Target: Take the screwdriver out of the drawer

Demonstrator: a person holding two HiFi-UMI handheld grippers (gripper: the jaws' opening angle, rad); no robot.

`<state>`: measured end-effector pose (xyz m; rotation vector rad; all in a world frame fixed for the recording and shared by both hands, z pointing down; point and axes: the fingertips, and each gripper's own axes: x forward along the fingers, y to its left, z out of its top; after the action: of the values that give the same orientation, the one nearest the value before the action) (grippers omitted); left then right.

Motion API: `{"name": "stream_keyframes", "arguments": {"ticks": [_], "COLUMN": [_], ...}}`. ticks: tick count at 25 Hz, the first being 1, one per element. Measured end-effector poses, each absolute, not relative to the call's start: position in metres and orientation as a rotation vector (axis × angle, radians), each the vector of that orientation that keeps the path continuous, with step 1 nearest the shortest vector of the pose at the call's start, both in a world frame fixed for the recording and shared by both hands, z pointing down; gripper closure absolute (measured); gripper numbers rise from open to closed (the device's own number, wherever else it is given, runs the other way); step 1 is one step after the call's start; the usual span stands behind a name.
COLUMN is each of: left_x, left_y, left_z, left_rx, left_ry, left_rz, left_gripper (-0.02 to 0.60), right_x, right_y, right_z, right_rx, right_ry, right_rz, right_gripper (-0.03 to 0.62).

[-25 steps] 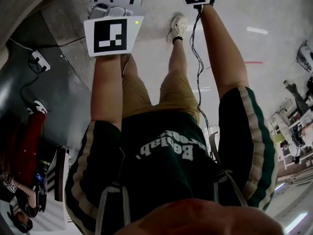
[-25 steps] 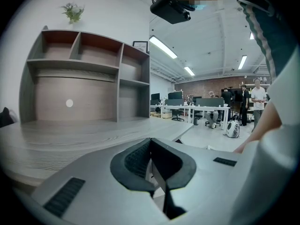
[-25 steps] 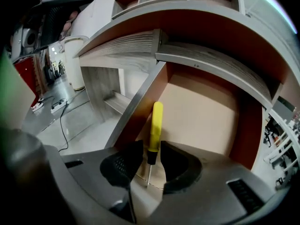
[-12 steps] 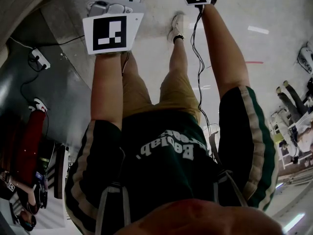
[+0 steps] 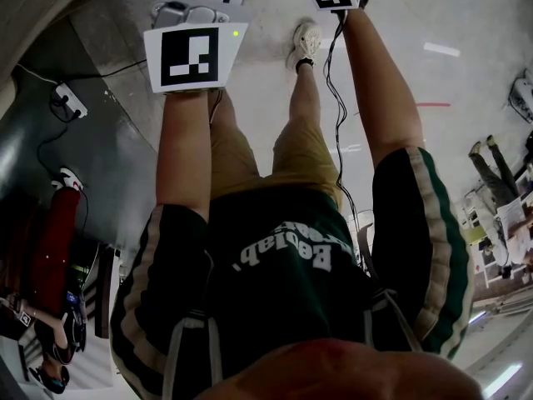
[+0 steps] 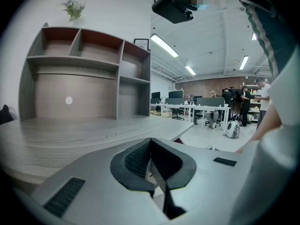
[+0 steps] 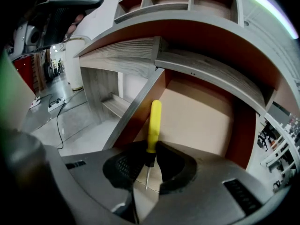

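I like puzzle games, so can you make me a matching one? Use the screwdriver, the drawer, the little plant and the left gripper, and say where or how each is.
1 screwdriver
2 drawer
3 plant
4 left gripper

A on top of the shelf
B jaws together, empty
C between the right gripper jaws
D open

Pairs: 1-C, 2-D, 3-A, 4-B.
The right gripper's jaws have just been closing, with the screwdriver between them.

We're looking into an open-plan office: rows of desks (image 6: 197,108) carrying monitors are running back toward a brick wall (image 6: 206,84), strip lights (image 6: 164,46) are glowing overhead, people (image 6: 244,100) are standing about, and a power strip (image 5: 65,100) is lying on the polished floor (image 5: 466,23).
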<state>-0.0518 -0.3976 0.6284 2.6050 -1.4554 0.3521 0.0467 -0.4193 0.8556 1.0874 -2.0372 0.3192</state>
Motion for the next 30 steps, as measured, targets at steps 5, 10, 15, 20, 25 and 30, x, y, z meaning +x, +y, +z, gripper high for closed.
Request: {"name": "stream_keyframes", "arguments": {"ticks": [5,10,15,20,25,30], "left_x": [-0.053,-0.045,-0.047,-0.051,-0.056,-0.059], "left_y": [-0.391,-0.383,-0.383,-0.379,-0.363,-0.354], "left_z": [0.617,0.613,0.589,0.569,0.530,0.474], "left_rx": [2.613,2.600,2.604,2.609,2.620,2.651], "left_ry": [-1.462,-1.463,-1.484,-1.508,-1.517,-1.525], "left_rz": [0.336,0.351,0.341,0.348,0.359,0.364], "left_gripper": [0.563,0.563,0.563,0.563,0.563,0.563], "right_x": [0.046,0.051,0.054,0.056,0.054,0.052], "right_y": [-0.413,-0.405,-0.402,-0.391,-0.372,-0.364], "right_z": [0.835,0.817,0.778,0.749,0.686,0.609], "right_rx": [1.093,1.095,1.114,1.132,1.169,1.230], "right_ry": [-2.063,-2.088,-2.107,-2.121,-2.147,-2.168], "right_rz": [0.275,0.236,0.191,0.199,0.194,0.173], "right_gripper": [0.508,0.508,0.508,0.508,0.508,0.508]}}
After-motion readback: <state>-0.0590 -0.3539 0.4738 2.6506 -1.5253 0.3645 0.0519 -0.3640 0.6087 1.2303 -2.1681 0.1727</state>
